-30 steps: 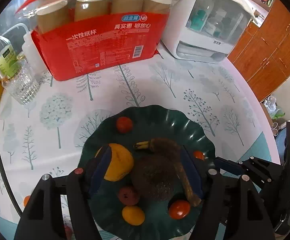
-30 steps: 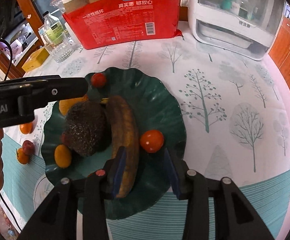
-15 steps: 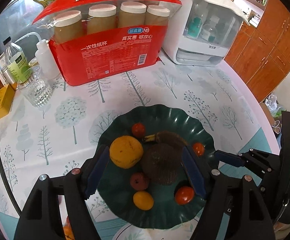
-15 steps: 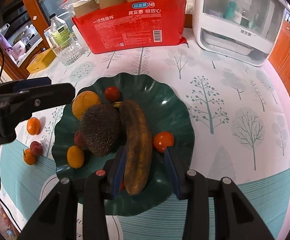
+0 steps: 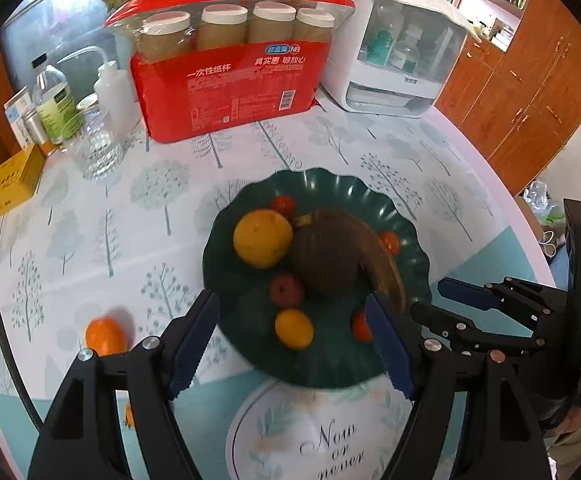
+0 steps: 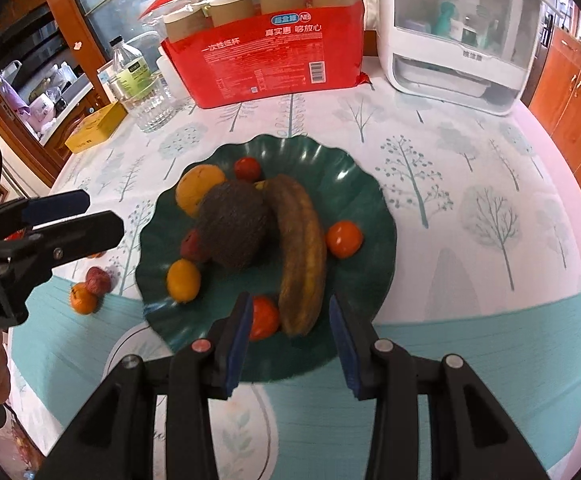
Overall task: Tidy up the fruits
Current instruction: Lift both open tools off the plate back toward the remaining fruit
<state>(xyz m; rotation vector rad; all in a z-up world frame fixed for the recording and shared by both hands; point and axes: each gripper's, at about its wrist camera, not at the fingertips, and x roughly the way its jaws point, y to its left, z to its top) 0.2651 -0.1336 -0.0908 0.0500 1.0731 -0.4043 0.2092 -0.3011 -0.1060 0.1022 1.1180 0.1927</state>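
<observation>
A dark green scalloped plate (image 5: pixel 406 208) (image 6: pixel 366 192) holds an orange (image 5: pixel 262 238), a dark avocado (image 6: pixel 232 226), a brown banana (image 6: pixel 302 256), small tomatoes and a kumquat (image 5: pixel 294 328). My left gripper (image 5: pixel 290 344) is open and empty above the plate's near rim. My right gripper (image 6: pixel 288 340) is open and empty over the plate's near edge, beside the banana's tip. A small orange (image 5: pixel 104 336) lies on the cloth left of the plate; two more small fruits (image 6: pixel 90 292) lie there in the right wrist view.
A red pack of paper cups (image 5: pixel 230 80) and a white appliance (image 5: pixel 398 48) stand at the back. Bottles, a glass (image 5: pixel 94 148) and a yellow box (image 5: pixel 8 184) stand at the back left. The table edge curves along the right.
Both grippers have pulled back and up from the plate. The left gripper's fingers no longer straddle the orange and avocado; more table shows.
</observation>
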